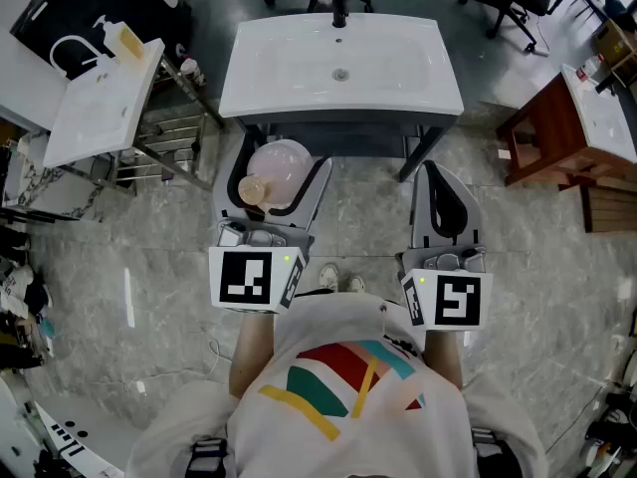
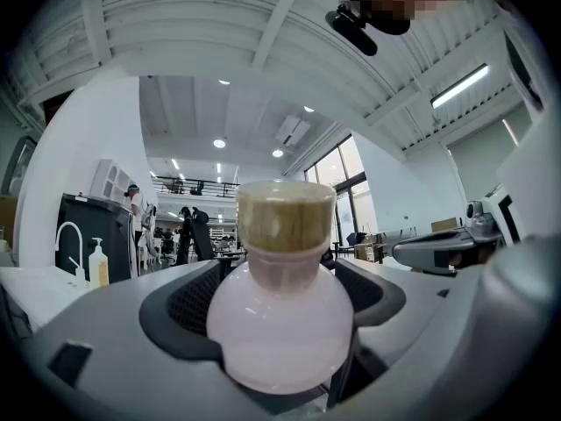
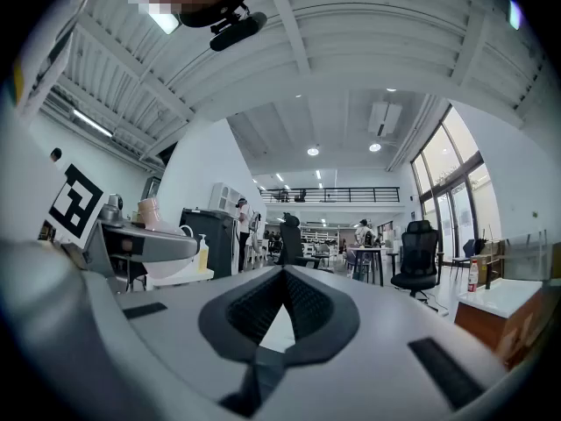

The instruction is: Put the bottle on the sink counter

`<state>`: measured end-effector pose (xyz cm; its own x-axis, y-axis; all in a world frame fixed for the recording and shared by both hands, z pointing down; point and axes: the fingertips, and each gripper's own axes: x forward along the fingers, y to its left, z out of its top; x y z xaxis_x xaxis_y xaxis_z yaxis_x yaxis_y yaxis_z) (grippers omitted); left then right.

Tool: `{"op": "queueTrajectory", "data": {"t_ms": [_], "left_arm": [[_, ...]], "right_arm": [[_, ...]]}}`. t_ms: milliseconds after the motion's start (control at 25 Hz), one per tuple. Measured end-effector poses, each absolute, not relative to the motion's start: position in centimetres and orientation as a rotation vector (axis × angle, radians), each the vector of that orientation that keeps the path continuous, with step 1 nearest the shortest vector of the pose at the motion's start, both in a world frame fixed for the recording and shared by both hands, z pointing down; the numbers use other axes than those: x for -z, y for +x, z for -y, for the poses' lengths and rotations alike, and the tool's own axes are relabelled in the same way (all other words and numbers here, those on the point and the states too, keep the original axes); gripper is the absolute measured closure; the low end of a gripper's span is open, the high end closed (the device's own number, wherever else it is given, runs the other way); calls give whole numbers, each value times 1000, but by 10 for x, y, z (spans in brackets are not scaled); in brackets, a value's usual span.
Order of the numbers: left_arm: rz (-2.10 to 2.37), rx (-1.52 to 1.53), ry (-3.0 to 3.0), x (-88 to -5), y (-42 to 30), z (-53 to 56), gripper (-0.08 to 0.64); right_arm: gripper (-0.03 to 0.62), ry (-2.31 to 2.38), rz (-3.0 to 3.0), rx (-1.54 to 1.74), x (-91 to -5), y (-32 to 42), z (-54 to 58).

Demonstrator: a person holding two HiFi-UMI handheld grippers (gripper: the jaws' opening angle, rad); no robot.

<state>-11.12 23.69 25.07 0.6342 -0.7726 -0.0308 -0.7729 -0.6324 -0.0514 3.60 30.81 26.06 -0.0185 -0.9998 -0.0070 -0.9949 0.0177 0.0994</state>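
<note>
My left gripper (image 2: 282,281) has its fingers (image 2: 195,298) spread wide and clamped on the round body of the pink bottle (image 2: 280,327), one pad on each flank. The tan cap (image 2: 287,217) stands clear above them. From the head view I see that left gripper (image 1: 277,163) holding the bottle (image 1: 283,163) over the grey floor (image 1: 149,267). It is just short of the front edge of the white sink bench (image 1: 249,93), not on it.

My right gripper (image 3: 282,274) has its fingers pressed together at the tips with nothing between them. In the head view it (image 1: 439,173) hangs beside the left one, also short of the sink bench. A black faucet (image 1: 339,12) sits at the far side of the basin. A second white sink (image 1: 95,108) stands off to the left.
</note>
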Motion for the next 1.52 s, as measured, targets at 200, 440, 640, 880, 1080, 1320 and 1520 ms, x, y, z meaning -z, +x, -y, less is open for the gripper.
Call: {"op": "queueTrajectory", "data": {"t_ms": [200, 440, 640, 880, 1080, 1320, 1520], "left_arm": [[-1327, -26, -2775, -245, -114, -236, 166], [-1351, -45, -2763, -240, -115, -241, 166], [-1355, -66, -2761, -241, -111, -252, 166], [-1377, -110, -2763, -245, -106, -262, 166], [-1386, -121, -2756, -245, -102, -270, 166], [-1394, -126, -2756, -247, -97, -268, 166], [-1360, -165, -2762, -245, -85, -252, 166]], "right_arm": [[580, 2141, 2205, 121, -260, 33, -305], [580, 2113, 2228, 112, -264, 34, -307], [581, 2100, 2290, 92, -268, 36, -316], [581, 2053, 2325, 118, -275, 38, -331], [581, 2063, 2346, 110, -275, 47, -339], [581, 2057, 2362, 121, -273, 52, -337], [581, 2078, 2347, 134, -273, 66, -326]]}}
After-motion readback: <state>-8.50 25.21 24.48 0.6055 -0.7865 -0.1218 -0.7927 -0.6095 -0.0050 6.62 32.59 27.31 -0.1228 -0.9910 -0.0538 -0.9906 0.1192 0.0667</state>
